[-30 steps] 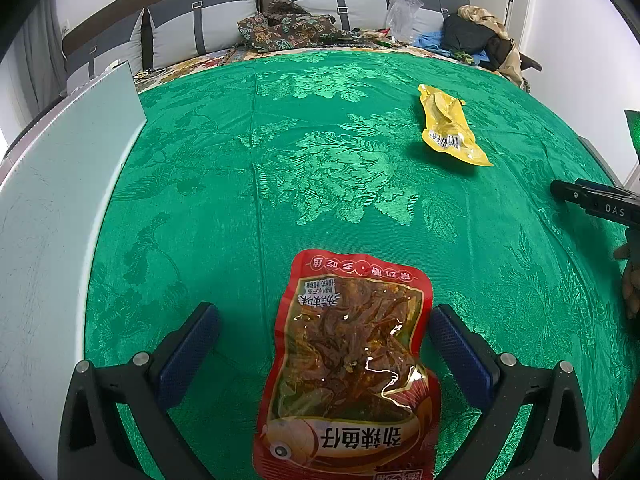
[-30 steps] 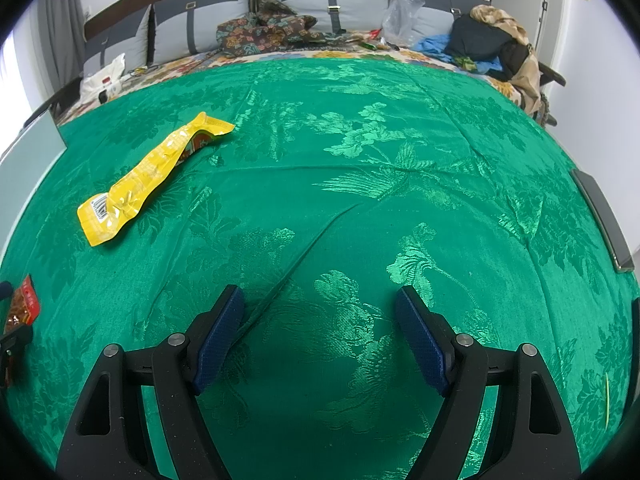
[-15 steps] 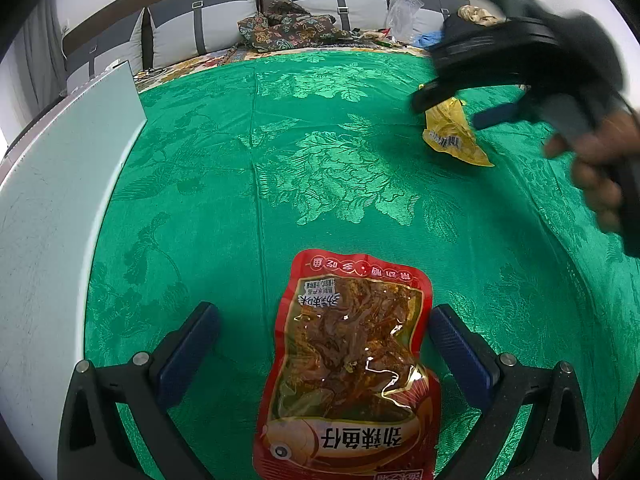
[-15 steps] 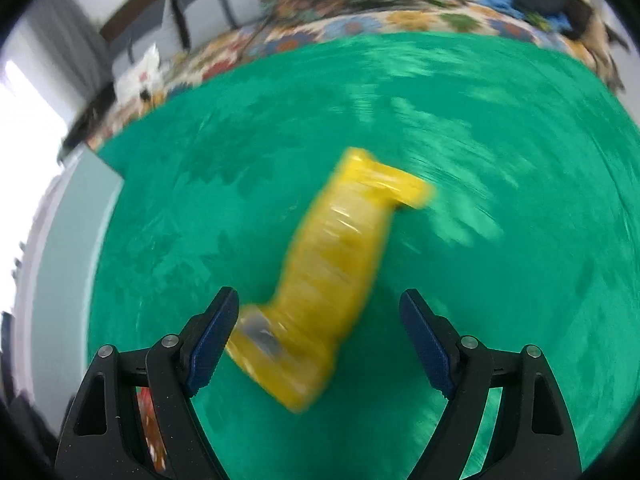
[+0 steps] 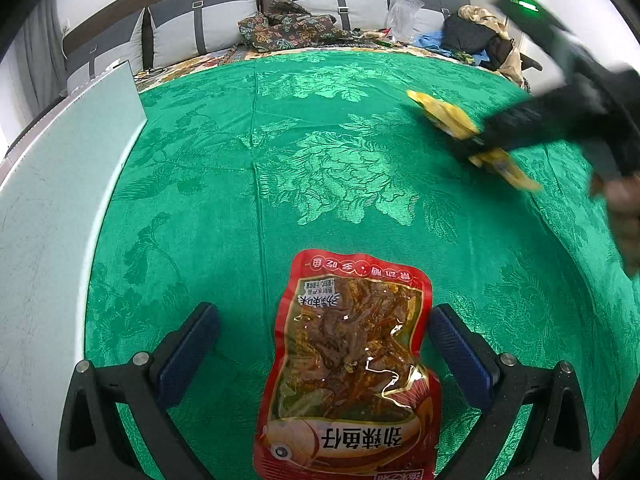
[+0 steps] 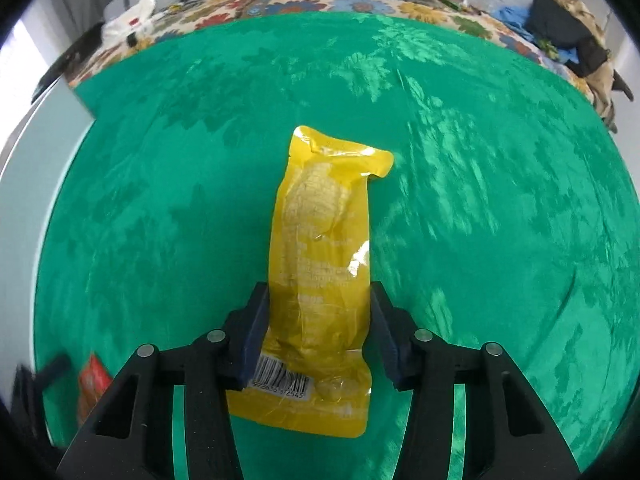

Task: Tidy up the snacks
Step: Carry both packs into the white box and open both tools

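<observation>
A red snack pouch of dried fish [image 5: 352,364] lies flat on the green cloth [image 5: 320,152] between the wide-apart fingers of my left gripper [image 5: 324,344], which is open and does not touch it. A yellow corn pouch [image 6: 320,264] lies lengthwise between the fingers of my right gripper [image 6: 318,332]. Its fingers press against both sides of the pouch. In the left wrist view the right gripper [image 5: 480,144] sits over the yellow pouch [image 5: 448,116] at the right. The red pouch [image 6: 92,384] shows at the lower left of the right wrist view.
A pale grey board [image 5: 52,208] stands along the left edge of the green cloth. Grey cushions [image 5: 200,24], patterned fabric [image 5: 288,32], a plastic bag [image 5: 404,12] and a heap of clothes [image 5: 480,40] lie at the far side.
My right gripper swung left to the yellow pouch and closed its fingers onto the pouch's sides. The left gripper and red pouch have not moved.
</observation>
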Demonstrator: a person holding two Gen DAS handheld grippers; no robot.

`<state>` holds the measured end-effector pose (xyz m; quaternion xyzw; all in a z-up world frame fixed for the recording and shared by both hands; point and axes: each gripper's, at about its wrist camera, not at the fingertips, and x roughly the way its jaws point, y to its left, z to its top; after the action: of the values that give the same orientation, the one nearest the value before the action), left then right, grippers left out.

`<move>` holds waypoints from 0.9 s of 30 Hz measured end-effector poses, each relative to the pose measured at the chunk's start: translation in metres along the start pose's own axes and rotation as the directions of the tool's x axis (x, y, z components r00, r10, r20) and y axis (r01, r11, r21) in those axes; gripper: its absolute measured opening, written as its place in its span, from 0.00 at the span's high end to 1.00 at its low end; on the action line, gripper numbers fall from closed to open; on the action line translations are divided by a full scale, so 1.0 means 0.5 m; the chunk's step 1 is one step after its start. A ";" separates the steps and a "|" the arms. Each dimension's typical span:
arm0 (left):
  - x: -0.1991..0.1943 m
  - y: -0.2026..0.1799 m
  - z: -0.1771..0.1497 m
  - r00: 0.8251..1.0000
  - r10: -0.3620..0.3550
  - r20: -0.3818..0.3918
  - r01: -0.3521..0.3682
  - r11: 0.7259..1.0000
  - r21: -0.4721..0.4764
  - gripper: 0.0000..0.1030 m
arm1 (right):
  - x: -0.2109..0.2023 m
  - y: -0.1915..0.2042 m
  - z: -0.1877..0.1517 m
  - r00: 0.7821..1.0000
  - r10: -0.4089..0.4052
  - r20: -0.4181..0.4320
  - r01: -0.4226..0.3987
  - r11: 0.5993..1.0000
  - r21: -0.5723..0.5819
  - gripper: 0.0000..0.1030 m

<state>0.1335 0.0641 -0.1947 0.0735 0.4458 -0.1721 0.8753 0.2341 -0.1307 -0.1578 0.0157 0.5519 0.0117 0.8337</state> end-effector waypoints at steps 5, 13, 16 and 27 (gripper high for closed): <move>0.001 0.003 0.006 0.999 -0.020 -0.041 0.021 0.999 0.031 0.00 | -0.050 -0.043 -0.102 0.987 0.161 -0.007 -0.161 0.987 -0.008 0.51; -0.021 -0.019 0.023 0.985 -0.043 -0.169 0.063 0.992 0.114 0.40 | -0.138 -0.126 -0.277 0.937 0.350 -0.016 -0.346 0.933 0.103 0.50; -0.035 -0.019 0.021 0.985 -0.052 -0.164 0.071 0.992 0.107 0.58 | -0.151 -0.142 -0.293 0.921 0.390 0.016 -0.387 0.909 0.157 0.50; -0.164 0.089 0.010 0.956 -0.286 0.071 0.294 0.904 -0.309 0.71 | -0.225 -0.087 -0.256 0.848 0.522 0.091 -0.529 0.833 0.163 0.50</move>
<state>0.1093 0.1234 -0.1267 -0.1370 0.4629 -0.2273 0.8458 0.0725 -0.1767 -0.1062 0.2429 0.5071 0.1894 0.8050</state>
